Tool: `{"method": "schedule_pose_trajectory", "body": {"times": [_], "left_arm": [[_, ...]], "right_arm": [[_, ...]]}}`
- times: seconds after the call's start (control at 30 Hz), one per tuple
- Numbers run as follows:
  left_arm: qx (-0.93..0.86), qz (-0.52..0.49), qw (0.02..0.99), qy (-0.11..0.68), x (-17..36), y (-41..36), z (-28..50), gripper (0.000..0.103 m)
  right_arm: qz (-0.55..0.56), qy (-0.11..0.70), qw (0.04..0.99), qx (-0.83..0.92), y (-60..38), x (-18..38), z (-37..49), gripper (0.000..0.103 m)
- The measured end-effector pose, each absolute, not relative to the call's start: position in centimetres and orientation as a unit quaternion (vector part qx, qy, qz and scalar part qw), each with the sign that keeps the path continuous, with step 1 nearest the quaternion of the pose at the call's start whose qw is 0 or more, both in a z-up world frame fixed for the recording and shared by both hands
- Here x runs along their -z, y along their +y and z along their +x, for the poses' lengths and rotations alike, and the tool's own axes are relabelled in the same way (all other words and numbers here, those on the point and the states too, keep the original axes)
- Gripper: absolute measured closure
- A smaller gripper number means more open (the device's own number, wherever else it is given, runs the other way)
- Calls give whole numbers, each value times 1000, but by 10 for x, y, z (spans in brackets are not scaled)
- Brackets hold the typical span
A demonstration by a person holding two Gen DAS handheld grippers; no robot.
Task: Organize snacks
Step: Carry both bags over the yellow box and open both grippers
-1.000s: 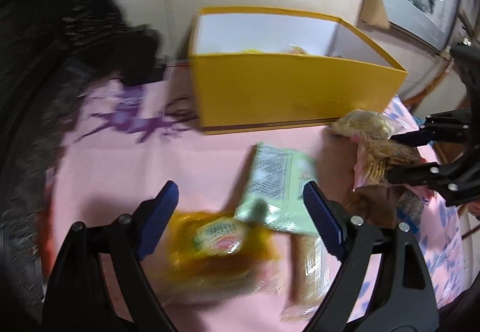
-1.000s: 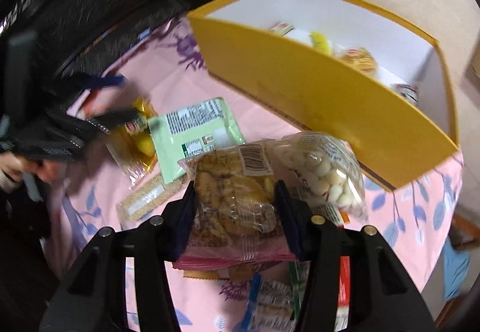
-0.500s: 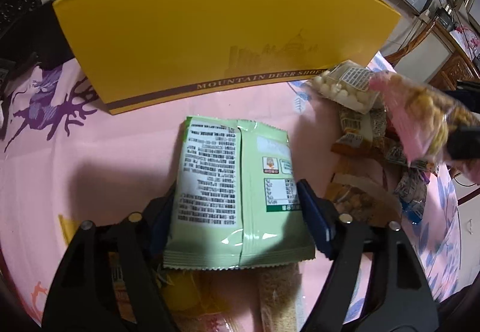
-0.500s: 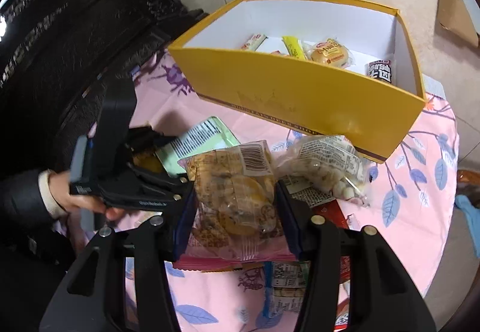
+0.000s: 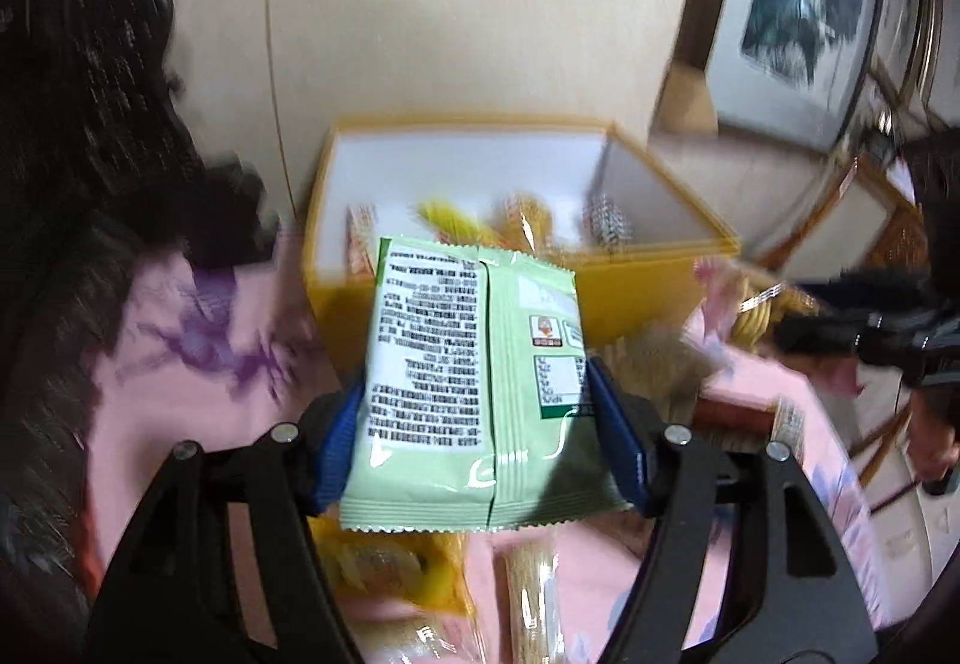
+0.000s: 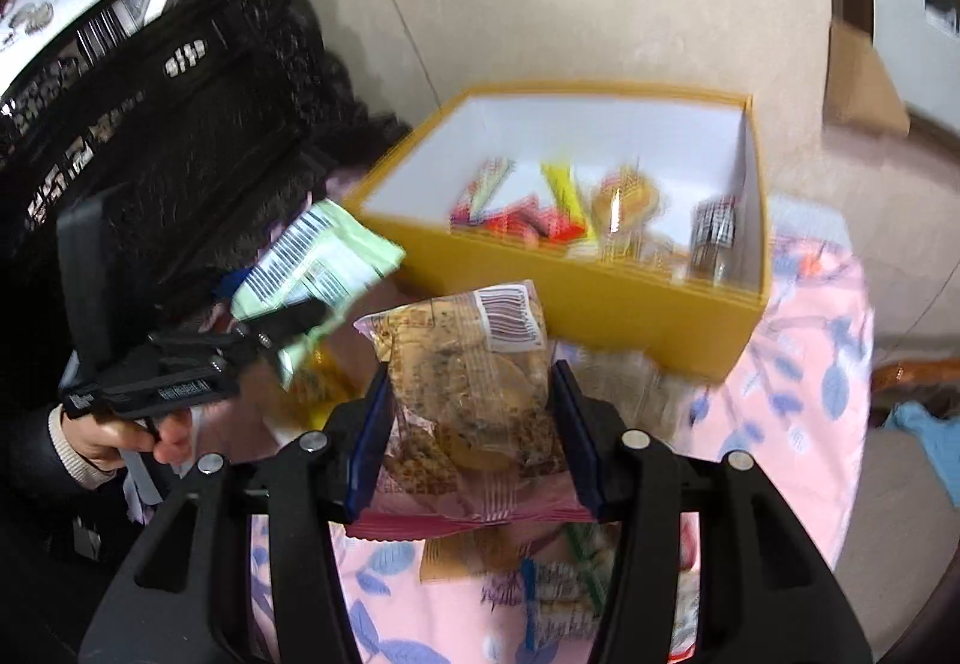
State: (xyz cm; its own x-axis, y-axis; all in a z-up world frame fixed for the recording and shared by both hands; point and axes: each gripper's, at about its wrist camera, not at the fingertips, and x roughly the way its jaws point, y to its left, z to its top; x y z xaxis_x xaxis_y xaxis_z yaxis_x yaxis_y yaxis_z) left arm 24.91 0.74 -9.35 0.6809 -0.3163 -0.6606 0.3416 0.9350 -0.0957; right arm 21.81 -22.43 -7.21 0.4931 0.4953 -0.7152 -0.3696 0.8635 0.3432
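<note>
the green packet (image 5: 474, 388) has left the worktop (image 5: 198, 400) since a moment ago and is now lifted before the yellow box (image 5: 648, 298), clamped in the left tongs (image 5: 480, 424). the right tongs (image 6: 474, 424) stay clamped on the cookie bag (image 6: 468, 382), raised near the box. a pink flowered cloth (image 6: 804, 364) covers the worktop; beige floor tiles (image 6: 540, 4) lie behind.

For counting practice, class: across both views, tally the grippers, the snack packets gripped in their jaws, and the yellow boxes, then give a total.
Grippers: 2 (left gripper, right gripper)
Gripped snack packets: 2 (green packet, cookie packet)
Yellow boxes: 1 (yellow box)
Total: 5
</note>
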Motion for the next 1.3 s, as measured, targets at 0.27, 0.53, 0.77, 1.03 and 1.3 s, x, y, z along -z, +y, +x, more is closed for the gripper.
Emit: {"method": "schedule_pose_trajectory", "body": {"times": [0.27,0.53,0.77,1.03,1.3], "left_arm": [[154,20,938,311,33,-8,313,33],[148,27,938,312,28,-40,363,33],[111,30,934,339,43,-46,388,15],[110,-12,936,333,43,-19,350,12],[97,-7,930,354,83,7,271,11]], "right_arm": [[72,365,904,-212,-234,15,268,51],[85,357,914,-170,-238,11,325,51],[78,396,903,-145,-240,32,355,49],[83,407,896,-156,-274,36,314,41],[90,489,850,-173,-297,99,222,36]]}}
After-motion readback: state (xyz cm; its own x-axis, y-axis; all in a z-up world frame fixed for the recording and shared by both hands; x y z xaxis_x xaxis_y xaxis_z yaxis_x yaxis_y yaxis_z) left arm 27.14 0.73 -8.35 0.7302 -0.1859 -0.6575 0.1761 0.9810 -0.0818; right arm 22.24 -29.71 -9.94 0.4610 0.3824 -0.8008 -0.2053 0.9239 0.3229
